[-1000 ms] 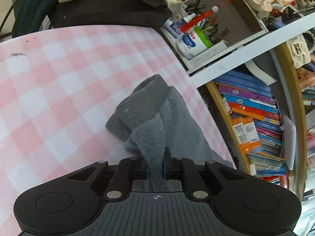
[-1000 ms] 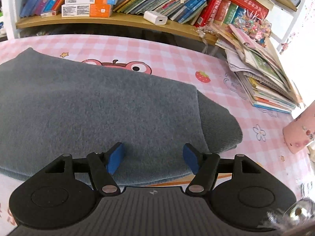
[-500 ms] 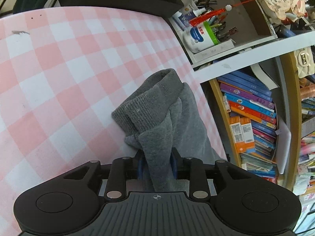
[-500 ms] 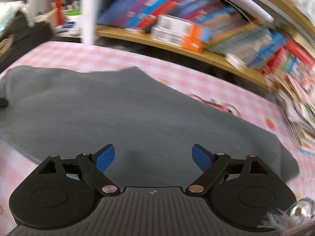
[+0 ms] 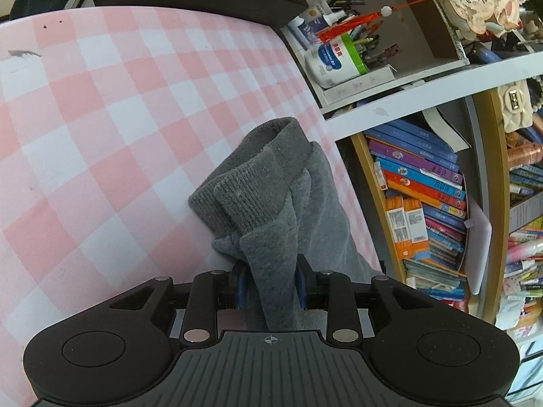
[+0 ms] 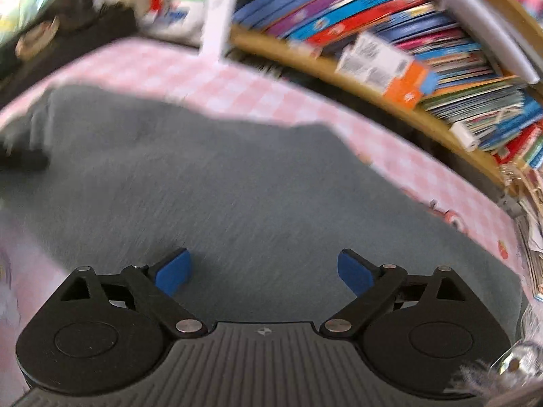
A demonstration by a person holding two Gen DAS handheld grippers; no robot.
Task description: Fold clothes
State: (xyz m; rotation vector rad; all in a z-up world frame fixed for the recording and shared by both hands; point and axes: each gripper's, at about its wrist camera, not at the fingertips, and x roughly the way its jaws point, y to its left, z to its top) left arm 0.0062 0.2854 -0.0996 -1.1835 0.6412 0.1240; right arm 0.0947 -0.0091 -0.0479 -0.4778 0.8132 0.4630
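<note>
Ribbed cuff of gray garment sits pinched in left gripper; right gripper gapes.

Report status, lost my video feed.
Left tongs shut on grey garment. Right tongs open above it, empty. Nothing in the way.

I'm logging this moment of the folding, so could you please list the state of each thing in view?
Left gripper: jaws shut on the grey garment's bunched fabric.
Right gripper: jaws open, empty, above the garment.
Grey garment: spread on the table; ribbed cuff crumpled.
Table: covered with pink checked cloth.
</note>
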